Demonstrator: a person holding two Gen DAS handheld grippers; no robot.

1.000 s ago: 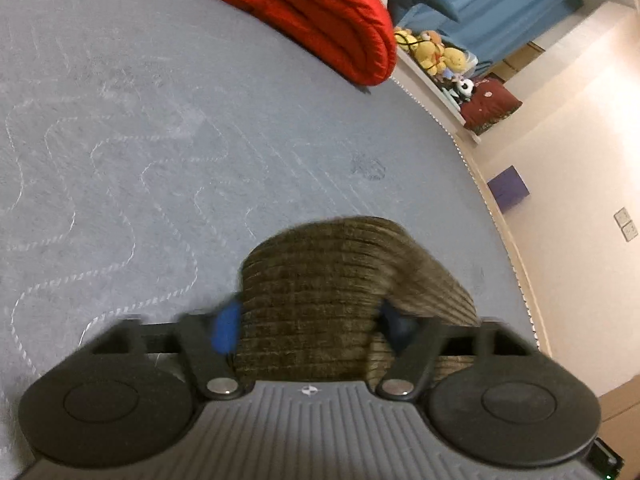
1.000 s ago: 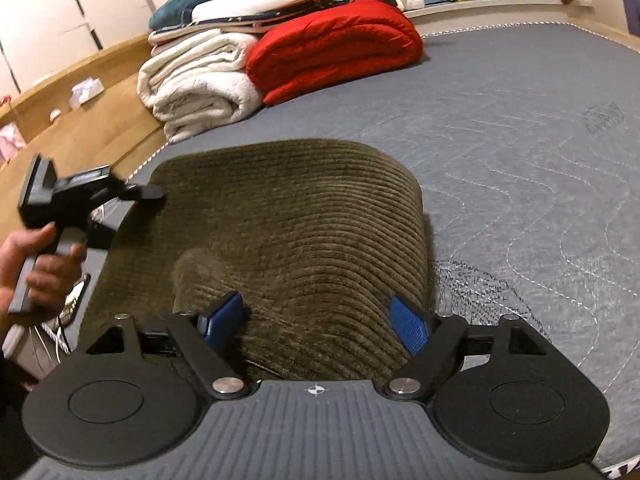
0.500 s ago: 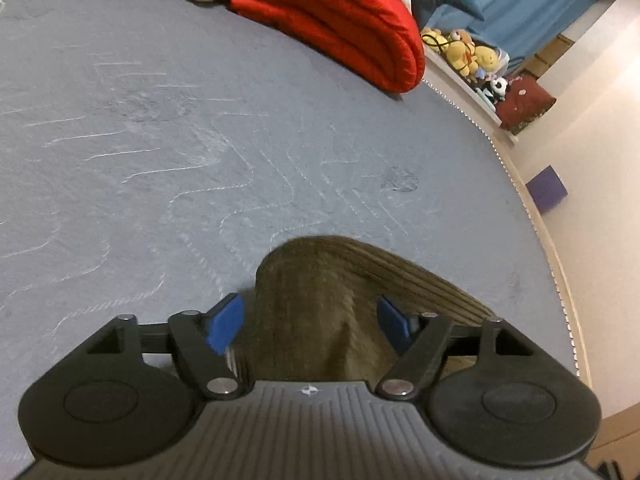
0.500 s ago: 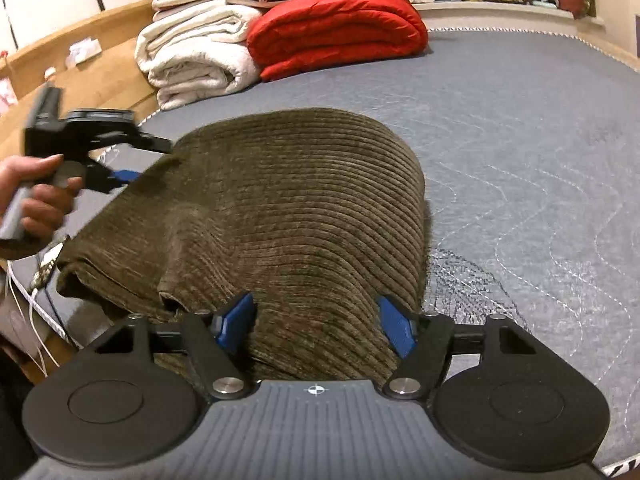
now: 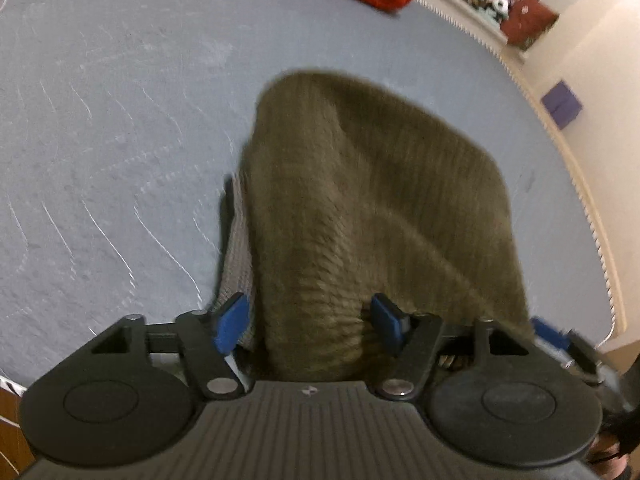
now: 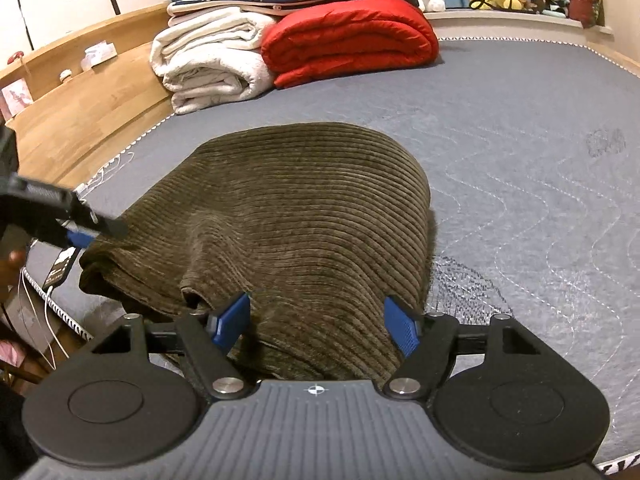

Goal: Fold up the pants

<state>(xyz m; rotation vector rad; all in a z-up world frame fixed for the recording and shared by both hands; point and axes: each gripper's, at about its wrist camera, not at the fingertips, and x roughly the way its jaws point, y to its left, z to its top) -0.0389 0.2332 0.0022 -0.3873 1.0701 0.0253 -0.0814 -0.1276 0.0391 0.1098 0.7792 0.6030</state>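
At the bottom of the left wrist view, the left gripper [image 5: 308, 318] has its blue pads set wide with a ridge of the olive corduroy pants [image 5: 360, 216] bunched between them; its jaws have just been closing a little after opening from a tighter hold a second ago, and whether the pads now press the cloth cannot be told from the blur. More of the garment fills this view than half a second ago, and the left gripper has swung along the near edge. In the lower middle of the right wrist view, the right gripper [image 6: 316, 326] straddles the near hem, jaws wide and loose, having just been closing slightly. The folded pants [image 6: 288, 216] lie on the grey mattress [image 6: 520, 140], centre frame. Beyond, top centre, sits a red quilt [image 6: 352, 40]. The fold looks laid; a regrip or smoothing probably follows.
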